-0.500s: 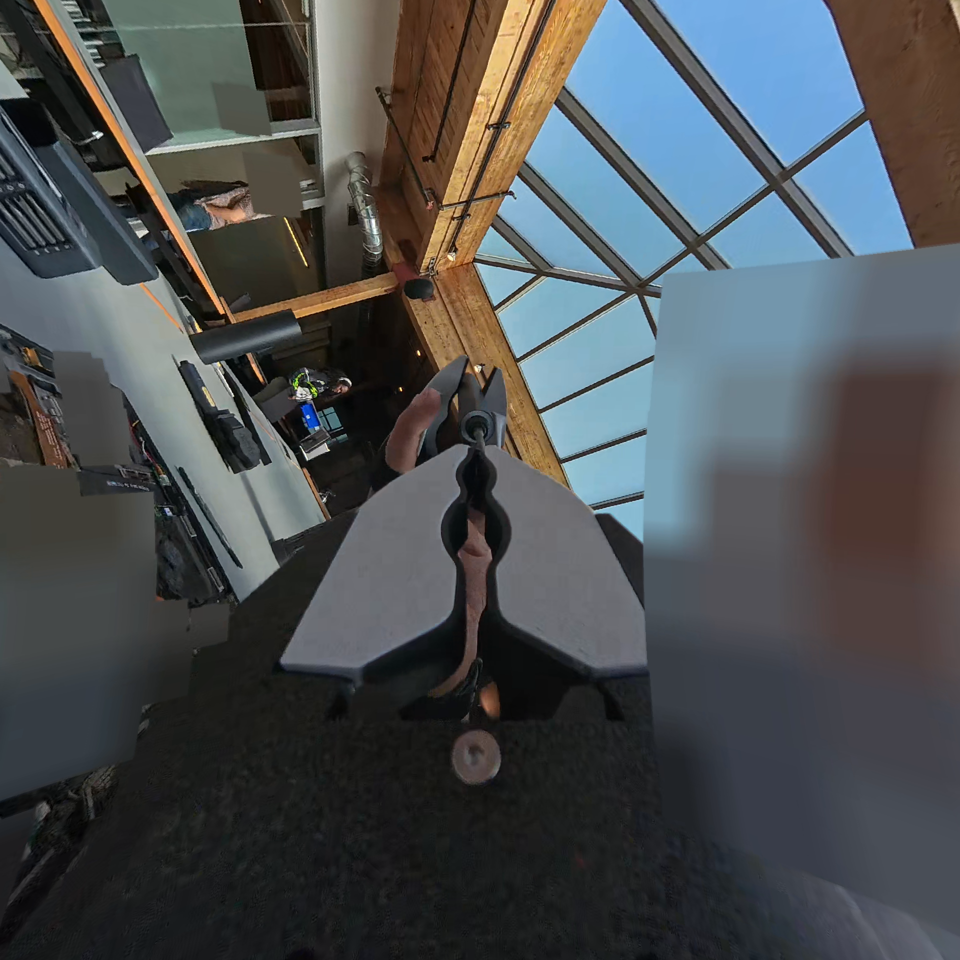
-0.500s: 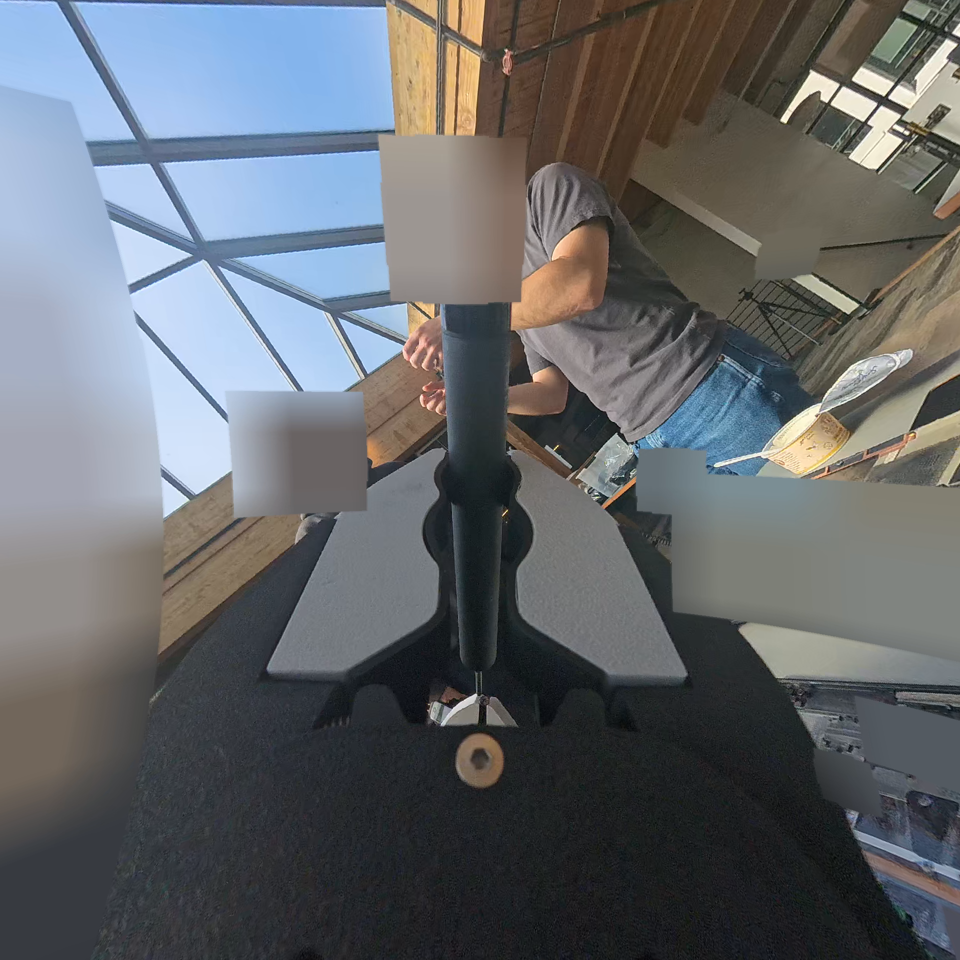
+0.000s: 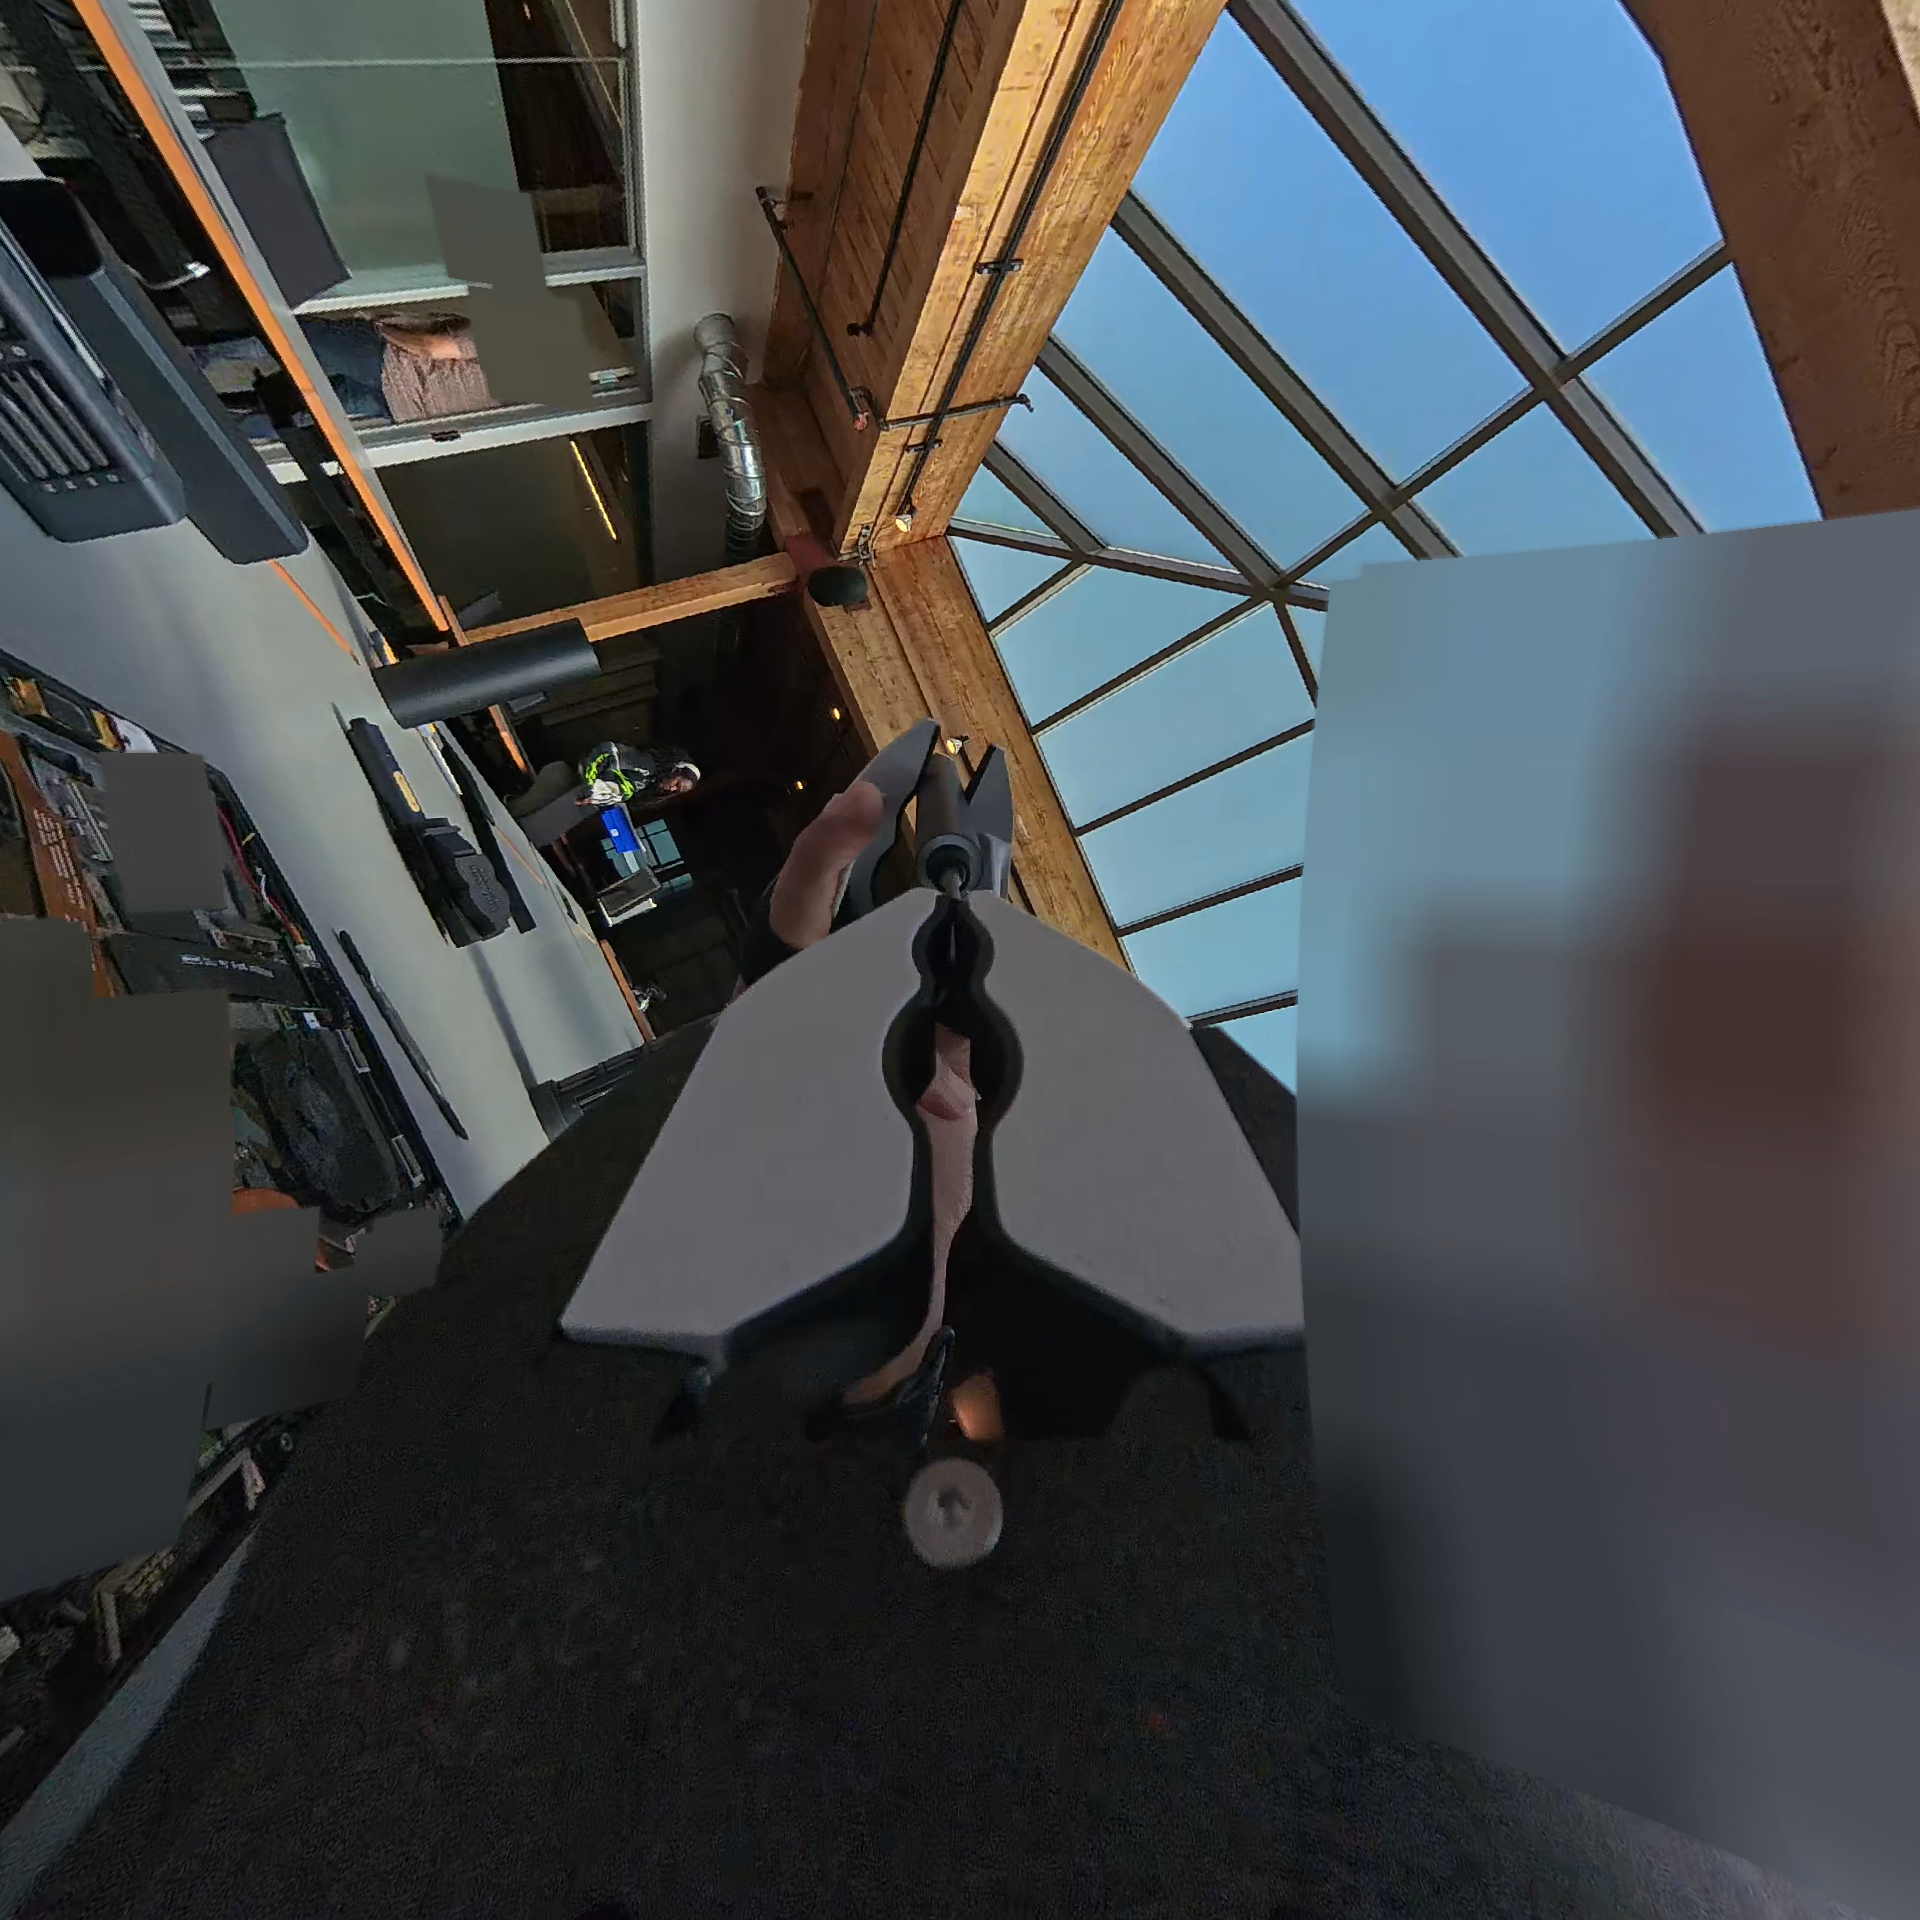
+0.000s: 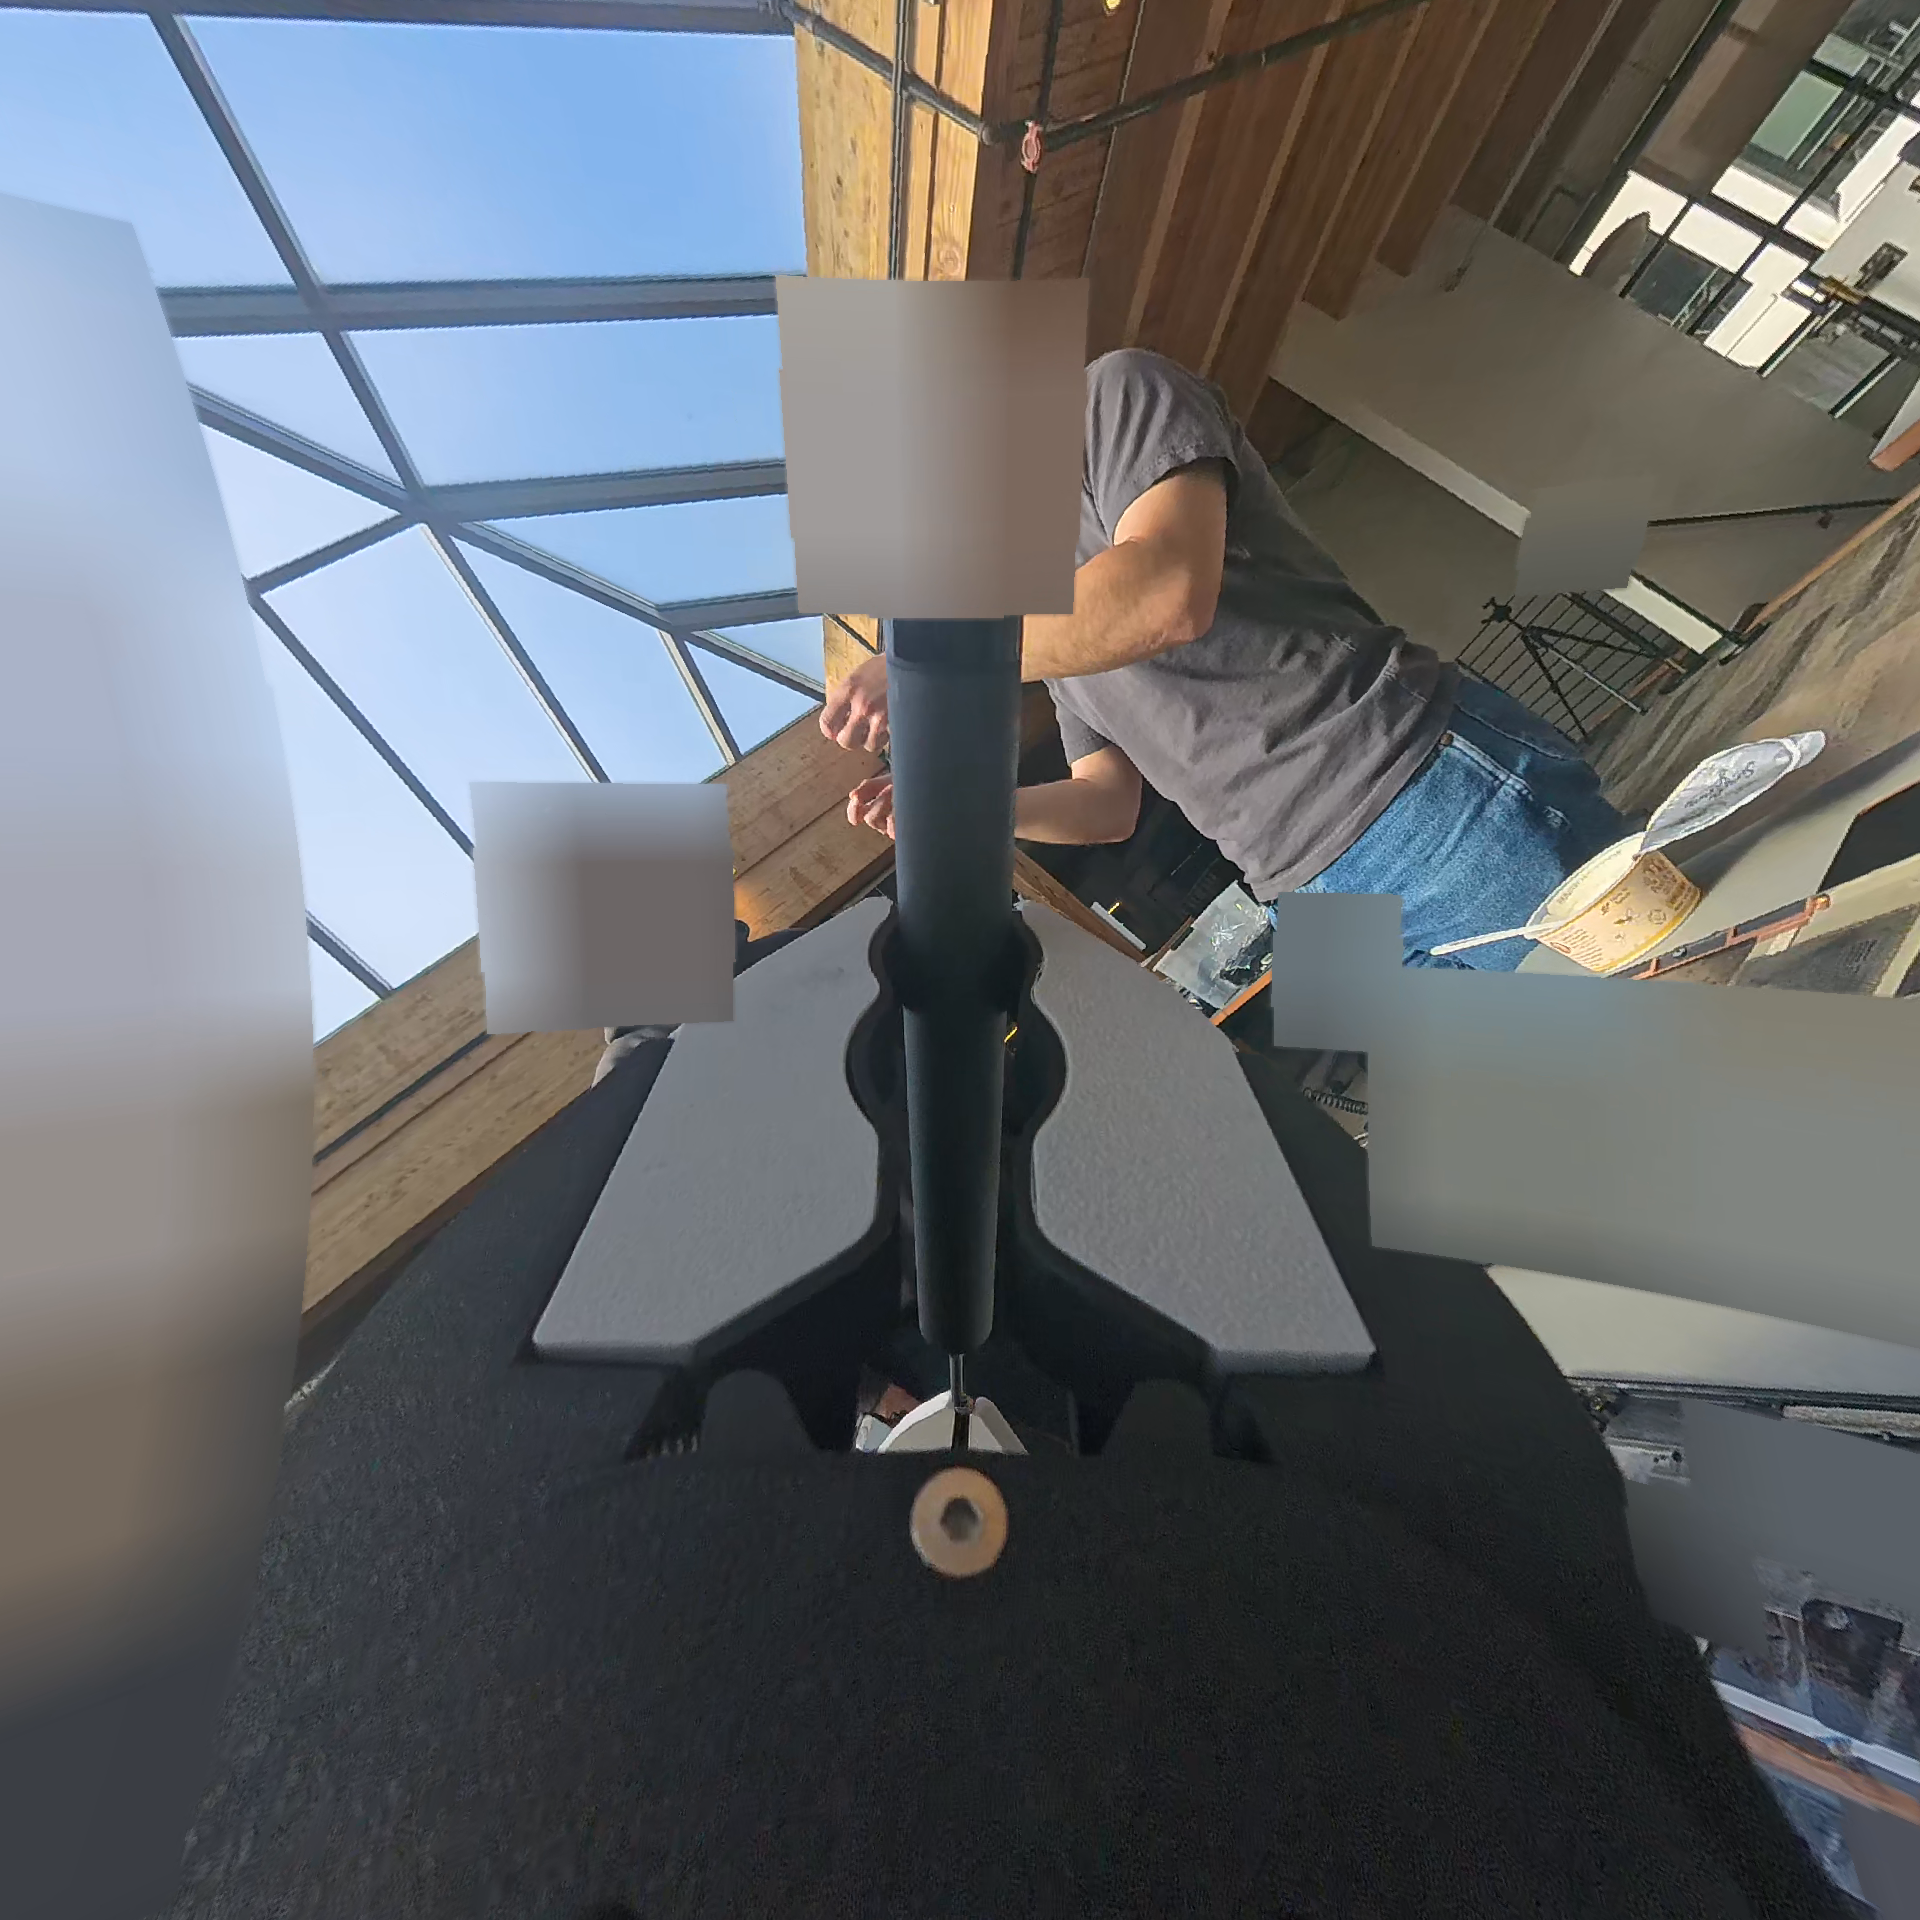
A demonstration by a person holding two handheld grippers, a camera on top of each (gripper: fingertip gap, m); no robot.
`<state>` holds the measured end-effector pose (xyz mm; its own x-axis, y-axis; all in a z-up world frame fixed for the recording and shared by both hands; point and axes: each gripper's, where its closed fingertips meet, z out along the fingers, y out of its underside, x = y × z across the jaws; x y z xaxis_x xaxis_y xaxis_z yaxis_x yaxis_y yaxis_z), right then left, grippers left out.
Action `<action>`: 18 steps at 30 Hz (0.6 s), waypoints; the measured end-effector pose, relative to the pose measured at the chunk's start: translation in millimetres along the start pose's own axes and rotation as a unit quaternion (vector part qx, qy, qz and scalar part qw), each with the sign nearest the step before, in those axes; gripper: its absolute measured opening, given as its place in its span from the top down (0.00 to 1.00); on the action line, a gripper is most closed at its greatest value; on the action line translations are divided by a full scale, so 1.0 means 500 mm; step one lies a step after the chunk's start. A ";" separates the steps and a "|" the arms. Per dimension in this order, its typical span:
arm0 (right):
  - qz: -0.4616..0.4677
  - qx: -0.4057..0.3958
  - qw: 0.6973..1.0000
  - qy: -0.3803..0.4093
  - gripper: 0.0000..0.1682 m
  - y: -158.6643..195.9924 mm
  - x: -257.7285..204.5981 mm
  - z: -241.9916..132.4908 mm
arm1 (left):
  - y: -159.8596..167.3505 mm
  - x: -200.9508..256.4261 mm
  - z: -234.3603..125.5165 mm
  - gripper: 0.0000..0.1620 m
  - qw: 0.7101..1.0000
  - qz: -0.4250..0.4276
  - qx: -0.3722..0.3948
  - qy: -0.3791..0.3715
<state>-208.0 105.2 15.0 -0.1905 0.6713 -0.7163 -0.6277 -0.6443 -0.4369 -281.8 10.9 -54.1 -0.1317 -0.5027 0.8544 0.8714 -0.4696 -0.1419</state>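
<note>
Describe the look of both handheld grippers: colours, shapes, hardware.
The left gripper and right gripper look alike: two pale grey, textured, wing-shaped fingers with scalloped inner edges, on a speckled black body with a round metal screw. No cables or sleeves show.

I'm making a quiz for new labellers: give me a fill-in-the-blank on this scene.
The right gripper is shut on a black ____.
The skylight shows ____ sky.
The person wears a ____ T-shirt.
A white ____ sticks out of the cup.
Missing: screwdriver; blue; grey; spoon.
</note>
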 end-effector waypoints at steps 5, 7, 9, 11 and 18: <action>-0.007 -0.003 1.000 0.001 0.90 0.004 0.000 0.002 | 0.002 -0.001 0.001 1.00 1.000 0.003 -0.001 -0.004; -0.005 -0.001 1.000 0.001 0.90 0.003 0.001 0.002 | 0.005 -0.002 0.003 1.00 1.000 0.002 -0.003 -0.004; -0.008 -0.002 1.000 0.003 0.90 0.004 0.002 0.002 | 0.007 -0.001 0.003 1.00 1.000 0.003 -0.003 -0.005; -0.007 0.000 1.000 0.001 0.90 0.002 0.000 0.001 | 0.008 -0.002 0.004 1.00 1.000 0.003 -0.003 -0.007; -0.008 -0.003 1.000 0.000 0.90 0.003 -0.002 -0.001 | 0.012 -0.005 0.006 1.00 1.000 0.001 -0.005 -0.008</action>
<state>-208.3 103.5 14.8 -0.1809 0.6808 -0.7098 -0.6262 -0.6362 -0.4507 -274.5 11.5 -55.3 -0.1223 -0.4918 0.8621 0.8669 -0.4758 -0.1485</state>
